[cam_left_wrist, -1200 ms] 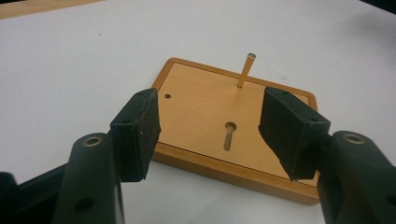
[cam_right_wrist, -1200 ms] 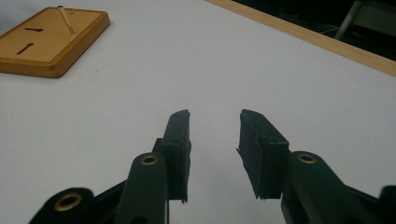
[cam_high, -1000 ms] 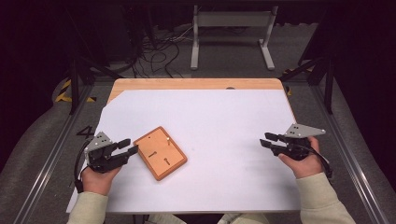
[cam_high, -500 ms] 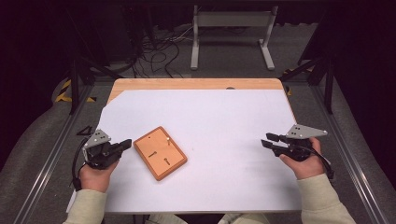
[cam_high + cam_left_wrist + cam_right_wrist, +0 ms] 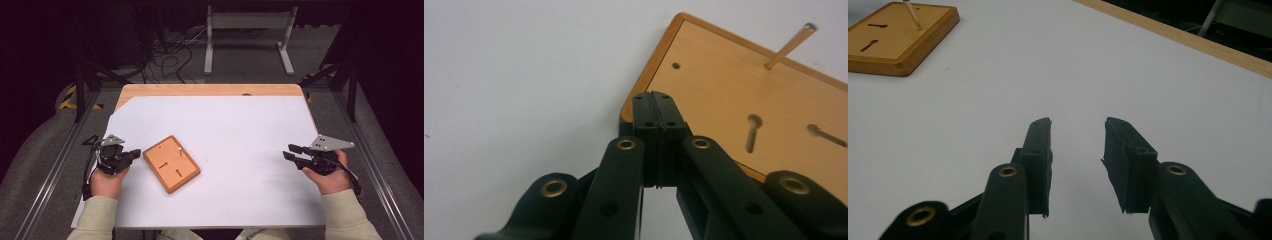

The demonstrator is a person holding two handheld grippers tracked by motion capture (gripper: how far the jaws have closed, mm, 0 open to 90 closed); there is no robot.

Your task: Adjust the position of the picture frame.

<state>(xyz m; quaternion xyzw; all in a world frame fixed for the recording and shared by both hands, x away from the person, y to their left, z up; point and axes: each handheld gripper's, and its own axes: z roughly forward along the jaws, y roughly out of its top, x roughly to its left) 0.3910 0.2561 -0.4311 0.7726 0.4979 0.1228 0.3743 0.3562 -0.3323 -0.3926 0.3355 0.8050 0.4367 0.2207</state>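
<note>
- The flat rectangular wooden board (image 5: 171, 163), orange-brown with rounded corners and a raised rim, lies left of centre in the high view on the smooth white sheet covering the table (image 5: 235, 130).
- Its pale grained face has two keyhole-shaped slots, a small round hole and a thin upright metal pin (image 5: 788, 46).
- The left black tongs (image 5: 131, 154), matte jointed bars with brass rivets, are pressed together with nothing between them, their tips just beside the board's near corner.
- The right black tongs (image 5: 290, 152) stand apart at the right of the frame, over bare sheet, well away from the board.
</note>
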